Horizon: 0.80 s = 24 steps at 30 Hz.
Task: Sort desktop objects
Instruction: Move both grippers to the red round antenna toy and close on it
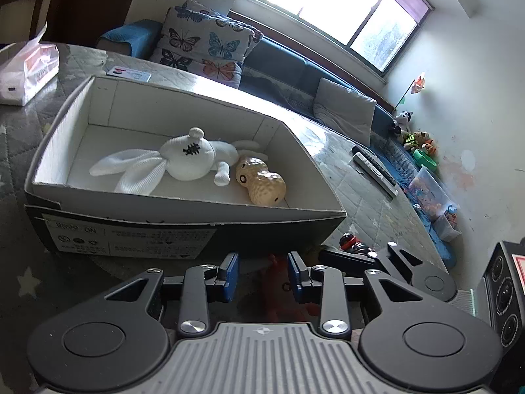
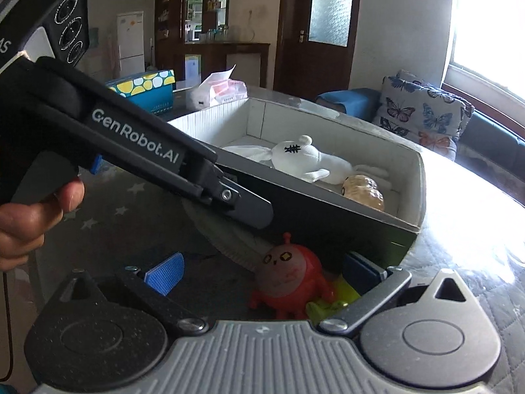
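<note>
An open cardboard box [image 1: 183, 220] [image 2: 410, 170] on the table holds a white plush rabbit [image 1: 183, 161] [image 2: 305, 157] and a tan peanut toy [image 1: 262, 184] [image 2: 364, 192]. A red round toy figure [image 2: 292, 279] [image 1: 275, 292] stands on the table just in front of the box. My left gripper [image 1: 262, 275] is open, its blue pads either side of the red toy's top, not touching. My right gripper [image 2: 262, 272] is wide open with the red toy between its pads. A yellow-green object [image 2: 328, 305] lies beside the red toy.
A tissue pack [image 1: 26, 72] [image 2: 223, 92] and a blue dotted box [image 2: 147, 92] sit at the table's far side. A card [image 1: 129, 73] and remotes [image 1: 374, 167] lie on the table. A small black-red toy [image 1: 351, 241] is right of the box. A sofa with cushions [image 1: 210, 46] is behind.
</note>
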Available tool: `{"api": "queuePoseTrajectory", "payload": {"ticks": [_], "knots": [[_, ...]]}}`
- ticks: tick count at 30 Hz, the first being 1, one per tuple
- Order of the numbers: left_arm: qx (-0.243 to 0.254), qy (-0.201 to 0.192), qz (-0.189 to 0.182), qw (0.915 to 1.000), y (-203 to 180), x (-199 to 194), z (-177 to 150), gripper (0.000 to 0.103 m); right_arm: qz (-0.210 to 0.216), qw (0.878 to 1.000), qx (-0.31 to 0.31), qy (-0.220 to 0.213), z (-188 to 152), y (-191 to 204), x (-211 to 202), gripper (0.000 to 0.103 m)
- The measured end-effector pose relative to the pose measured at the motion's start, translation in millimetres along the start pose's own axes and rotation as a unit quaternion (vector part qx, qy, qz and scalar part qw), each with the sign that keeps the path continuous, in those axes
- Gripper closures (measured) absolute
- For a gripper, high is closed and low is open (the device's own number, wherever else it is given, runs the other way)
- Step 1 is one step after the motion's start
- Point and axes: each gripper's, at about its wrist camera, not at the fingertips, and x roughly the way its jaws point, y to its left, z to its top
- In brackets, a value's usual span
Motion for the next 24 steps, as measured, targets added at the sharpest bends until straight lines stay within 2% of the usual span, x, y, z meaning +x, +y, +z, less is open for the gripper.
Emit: {"api": "queuePoseTrajectory", "payload": {"ticks": [8, 17, 24], "knots": [[-0.026, 0.018, -0.015, 0.9994, 6.6, 12.6, -5.9, 0.069, 0.03, 0.999, 0.004, 0.026, -3.5, 4.4, 4.6, 0.0], [-0.057, 0.028, -0.04, 0.9972, 13.8, 16.1, -6.5, 0.069, 0.04, 0.998, 0.031, 0.023, -10.0, 2.4, -1.9, 0.0], [-0.053, 0.036, -0.05, 0.9967, 10.0, 21.6, -7.4, 0.068, 0.039, 0.997, 0.055, 0.023, -11.7, -1.8, -4.4, 0.01]]}}
